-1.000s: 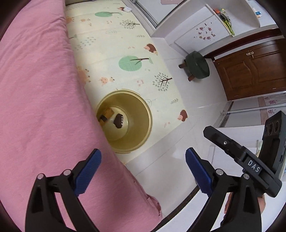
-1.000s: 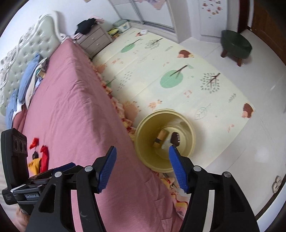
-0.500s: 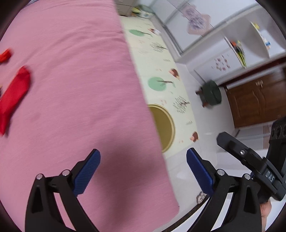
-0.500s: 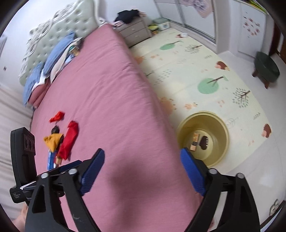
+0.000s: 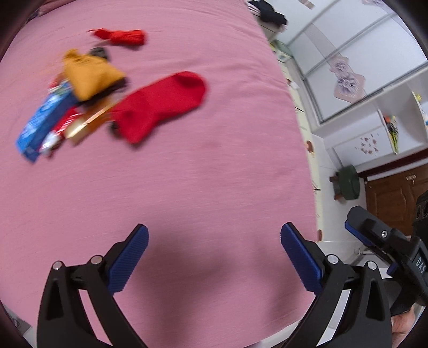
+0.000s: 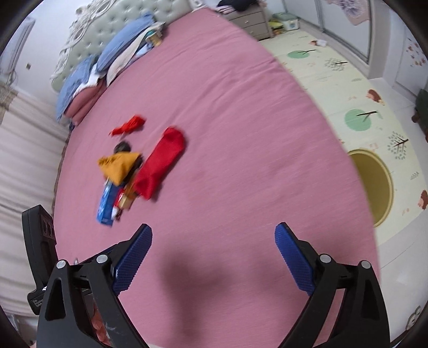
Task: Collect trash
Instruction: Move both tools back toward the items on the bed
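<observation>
A small heap lies on the pink bed (image 5: 214,166): a blue carton (image 5: 44,120), a gold box (image 5: 88,124), a red-and-white wrapper (image 5: 57,133), a yellow cloth (image 5: 88,75), a red sock (image 5: 160,105) and a second red piece (image 5: 120,36). The heap also shows in the right wrist view, with the blue carton (image 6: 107,202) and red sock (image 6: 160,166). My left gripper (image 5: 214,257) is open and empty above the bed, short of the heap. My right gripper (image 6: 214,254) is open and empty too. The yellow bin (image 6: 374,184) stands on the floor beside the bed.
Blue pillows (image 6: 117,50) lie at the headboard. A play mat (image 6: 347,80) covers the floor right of the bed. A green stool (image 5: 347,186) stands near a brown door (image 5: 393,198). A nightstand (image 6: 248,20) is at the far corner.
Both grippers swung left from over the yellow bin to over the bed. The heap has come into view ahead of them. Both stayed open and empty.
</observation>
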